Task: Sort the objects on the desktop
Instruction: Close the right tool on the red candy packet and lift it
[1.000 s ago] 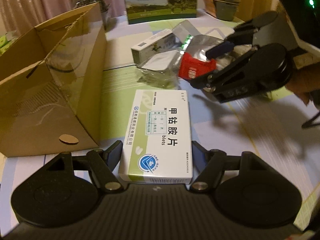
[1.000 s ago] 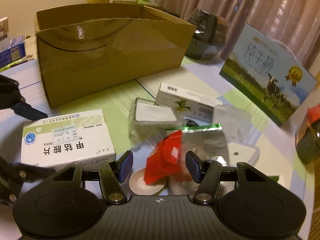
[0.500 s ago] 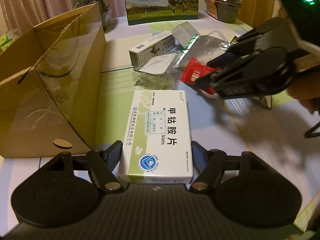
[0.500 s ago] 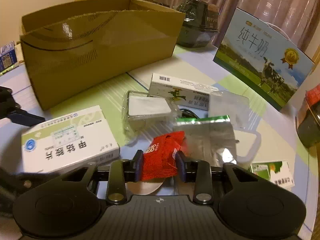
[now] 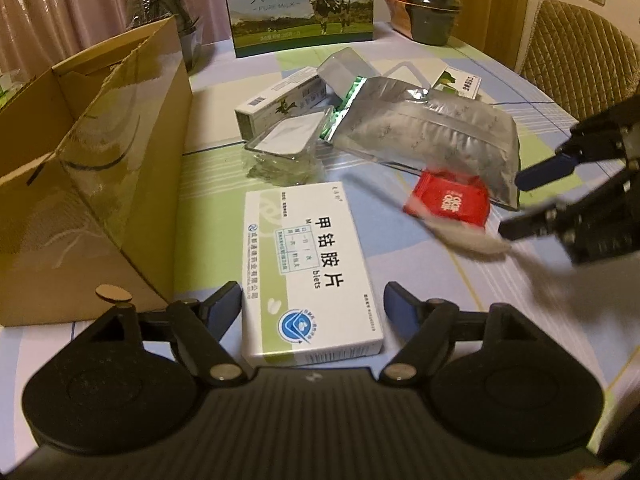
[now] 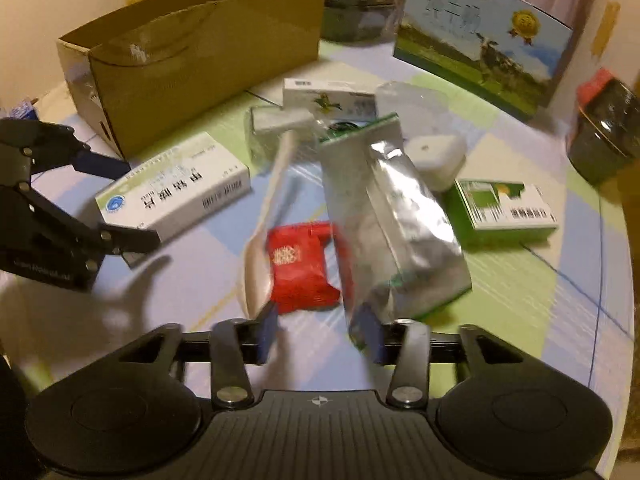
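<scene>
A white medicine box (image 5: 312, 264) lies flat on the table between the fingers of my left gripper (image 5: 314, 304). Its jaws are opening and a small gap shows on each side of the box. A red snack packet (image 6: 304, 268) lies just beyond the fingertips of my right gripper (image 6: 318, 330), partly over a white plastic spoon (image 6: 272, 196). The right jaws are opening and no pad touches the packet. In the left wrist view the right gripper (image 5: 516, 206) is at the right edge, next to the red packet (image 5: 448, 200).
An open cardboard box (image 5: 100, 200) stands on the left. Behind the packet lie a silver foil pouch (image 6: 392, 220), a clear plastic tub (image 5: 288, 140), a long green-and-white carton (image 5: 280, 100) and a small green box (image 6: 504, 208). A milk carton case (image 5: 304, 0) and dark bowls (image 5: 432, 4) stand at the back.
My right gripper shut on the red packet, then opened and drew back to the right; the packet now lies free. The left jaws stand slightly wider around the medicine box.
</scene>
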Available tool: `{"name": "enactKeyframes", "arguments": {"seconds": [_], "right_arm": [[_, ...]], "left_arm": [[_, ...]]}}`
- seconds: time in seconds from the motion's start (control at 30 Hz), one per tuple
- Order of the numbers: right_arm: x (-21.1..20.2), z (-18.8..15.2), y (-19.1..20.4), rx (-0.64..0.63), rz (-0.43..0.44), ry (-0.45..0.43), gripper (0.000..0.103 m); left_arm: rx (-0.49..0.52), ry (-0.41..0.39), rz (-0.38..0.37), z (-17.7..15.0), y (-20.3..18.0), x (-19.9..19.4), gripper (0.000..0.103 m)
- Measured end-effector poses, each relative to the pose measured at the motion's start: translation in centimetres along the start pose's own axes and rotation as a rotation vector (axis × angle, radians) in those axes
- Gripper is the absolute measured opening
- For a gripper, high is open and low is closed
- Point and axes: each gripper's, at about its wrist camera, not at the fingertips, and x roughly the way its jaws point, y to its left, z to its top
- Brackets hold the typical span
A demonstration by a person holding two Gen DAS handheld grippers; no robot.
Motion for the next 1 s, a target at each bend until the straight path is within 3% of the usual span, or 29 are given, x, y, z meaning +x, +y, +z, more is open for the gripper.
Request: {"name": "enactKeyframes", "arguments": {"seconds": [0.1, 0.23, 0.5, 0.53, 0.6, 0.7, 1.0], "right_arm": [[0.2, 0.2, 0.3, 0.039, 0.017, -0.025, 0.051], [1.4, 1.3, 0.8, -0.003, 0.003, -0.046, 0.051], [3.8, 2.2, 1.2, -0.014, 0.014, -0.017, 0.050], [3.8, 2.3, 1.1, -0.011, 0.013, -0.015, 0.049], [3.6, 2.4, 1.0, -0.010, 0.008, -0.015, 0.029], [3.2, 2.3, 1.1, -0.006, 0.004, -0.011, 0.029], [1.3, 2.1, 1.4, 0.010, -0.007, -0.036, 0.028]], "left_arm": [[0.004, 0.000, 0.006, 0.2, -0.1, 0.1, 0.075], [0.002, -0.003, 0.007, 0.5, 0.0, 0.3, 0.075], [-0.002, 0.009, 0.011, 0.8, 0.0, 1.1, 0.076], [-0.003, 0.010, 0.010, 0.8, 0.0, 1.1, 0.076], [-0.010, 0.016, 0.008, 1.0, 0.1, 1.3, 0.075], [-0.018, 0.023, 0.012, 1.2, 0.2, 1.4, 0.070], [0.009, 0.004, 0.010, 1.5, -0.5, 0.4, 0.068]]}}
